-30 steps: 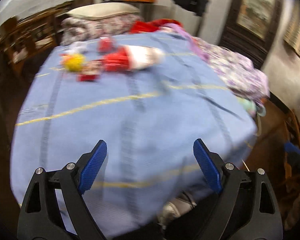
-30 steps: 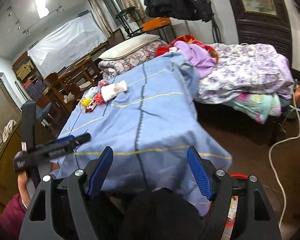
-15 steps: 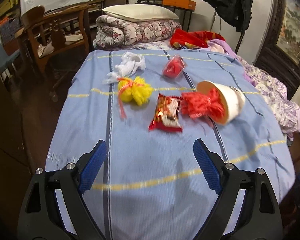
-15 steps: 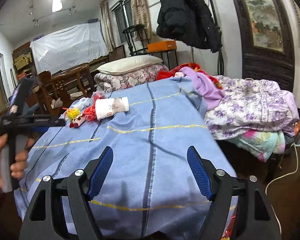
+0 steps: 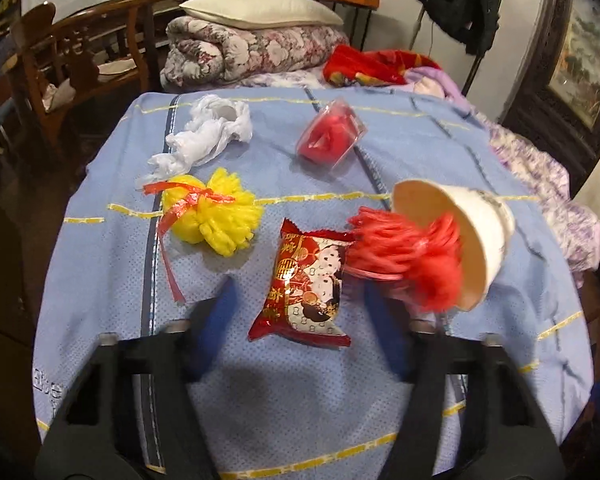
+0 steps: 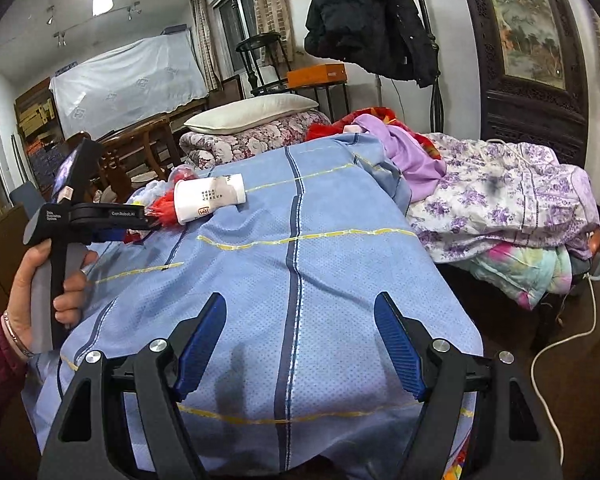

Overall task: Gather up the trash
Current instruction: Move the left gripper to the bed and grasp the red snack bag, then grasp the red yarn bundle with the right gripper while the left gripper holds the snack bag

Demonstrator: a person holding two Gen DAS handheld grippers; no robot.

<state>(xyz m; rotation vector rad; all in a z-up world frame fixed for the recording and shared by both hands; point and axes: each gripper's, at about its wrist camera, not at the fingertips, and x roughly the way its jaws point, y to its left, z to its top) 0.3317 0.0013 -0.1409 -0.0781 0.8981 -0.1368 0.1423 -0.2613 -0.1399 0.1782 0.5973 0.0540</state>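
Trash lies on a blue cloth [image 5: 340,400]. A red snack packet [image 5: 306,284] lies between the tips of my open left gripper [image 5: 300,320]. Beside it are a yellow mesh ball with red ribbon [image 5: 212,214], a white plastic bag [image 5: 204,136], a clear cup with red stuffing [image 5: 332,136] and a tipped white paper cup [image 5: 480,232] spilling red mesh [image 5: 412,252]. My right gripper [image 6: 300,340] is open and empty over the cloth's near end. The right wrist view shows the paper cup [image 6: 208,198] and the left gripper [image 6: 140,220] far left.
A folded floral quilt with a pillow [image 5: 260,36] lies behind the cloth. A wooden chair [image 5: 80,60] stands at the left. Purple floral bedding [image 6: 500,192] lies to the right. A white cable [image 6: 556,344] runs on the dark floor.
My left gripper has swung toward the trash and come down close, so the red packet now lies between its fingertips. My right gripper has risen slightly and stays open.
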